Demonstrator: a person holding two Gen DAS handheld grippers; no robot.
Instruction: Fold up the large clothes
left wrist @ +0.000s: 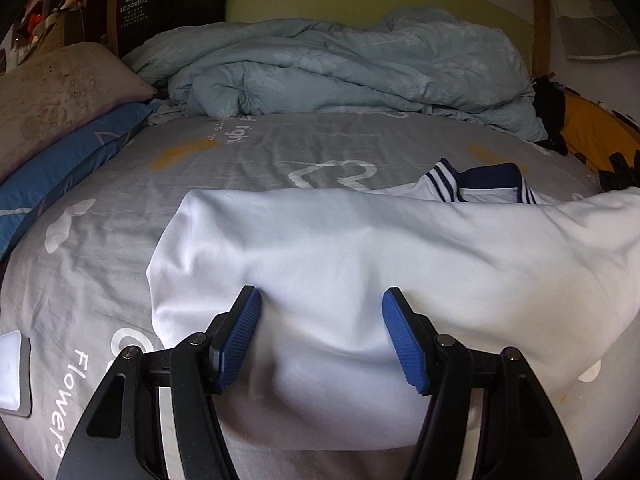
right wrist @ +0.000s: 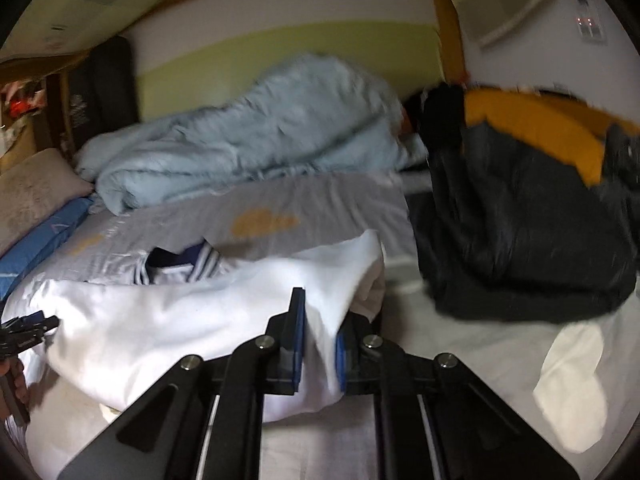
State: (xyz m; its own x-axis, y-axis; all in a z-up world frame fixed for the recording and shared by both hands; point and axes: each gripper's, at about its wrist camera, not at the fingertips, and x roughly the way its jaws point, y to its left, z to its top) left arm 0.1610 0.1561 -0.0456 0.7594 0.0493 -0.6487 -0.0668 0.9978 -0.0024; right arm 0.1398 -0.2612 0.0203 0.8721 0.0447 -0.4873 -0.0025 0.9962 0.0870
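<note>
1. Lying across the near part of the bed (left wrist: 248, 148), the white garment (left wrist: 340, 248) is smooth and slightly glossy, bunched into soft rounded folds rather than flat.
2. Its navy collar with white stripes (left wrist: 480, 182) shows at the far edge, just behind the main white fold.
3. The left claw (left wrist: 322, 340) stands with its jaws apart over the white cloth; the ribbed blue pads (left wrist: 240, 340) sit on either side of a rounded bulge of fabric without pinching it.
4. The right claw (right wrist: 320, 344) is closed on a fold of the same garment, near its right-hand end; the cloth rises in a peak from between the narrow jaws, and this view is blurred.
5. Readable writing: "Flowers" in white on the grey bed sheet at the left, "LEAOKING" on a dark panel (left wrist: 134, 4) behind the bed, and upside-down lettering on the sheet that seems to read "light".
6. The sheet is grey, printed with white heart outlines and mustard patches.
7. A pale blue quilt (left wrist: 340, 68) lies crumpled and puffy at the far side, beside a beige pillow (left wrist: 60, 96) stacked on a blue one (left wrist: 68, 160).
8. A dark padded jacket with a mustard lining (right wrist: 520, 200) sits heaped at the right of the bed, near the garment's end.
</note>
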